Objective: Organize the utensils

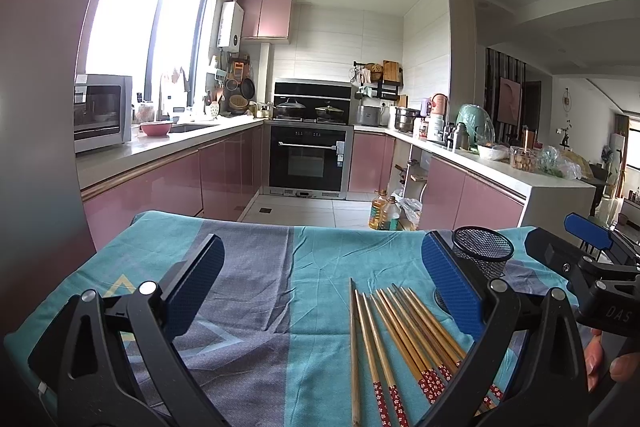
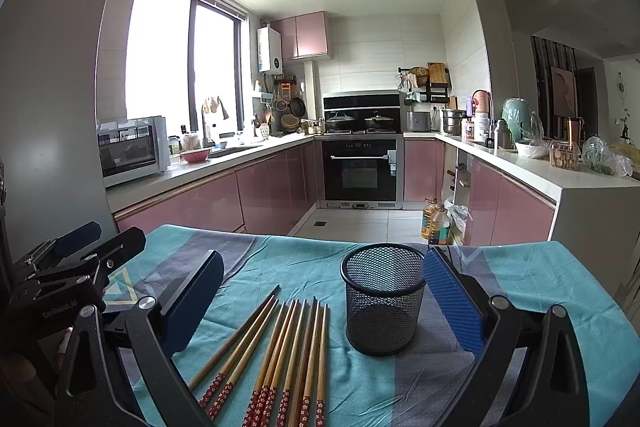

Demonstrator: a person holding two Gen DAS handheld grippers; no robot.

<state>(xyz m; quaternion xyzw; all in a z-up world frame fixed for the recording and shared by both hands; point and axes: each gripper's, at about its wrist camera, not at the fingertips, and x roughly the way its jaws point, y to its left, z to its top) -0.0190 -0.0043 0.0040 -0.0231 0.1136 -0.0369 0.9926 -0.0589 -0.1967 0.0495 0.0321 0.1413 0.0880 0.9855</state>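
Chopsticks [image 2: 280, 351] lie loose in a fan on the teal cloth [image 2: 280, 259], untouched; long axes run near-to-far, patterned red ends toward the cameras, bare tips pointing away. Left gripper [image 1: 320, 287] wide, empty. Mesh holder [image 2: 383, 299] upright just right of them, apparently empty. Right gripper [image 2: 320, 291] wide, empty. Judged: start of task; next move needs a narrow pinch on one pair.

Eight wooden chopsticks [image 2: 280, 351] lie at the lower middle of the frame, one black mesh cup [image 2: 383, 301] stands at centre right, and two oil bottles [image 2: 434, 221] stand on the floor beyond.
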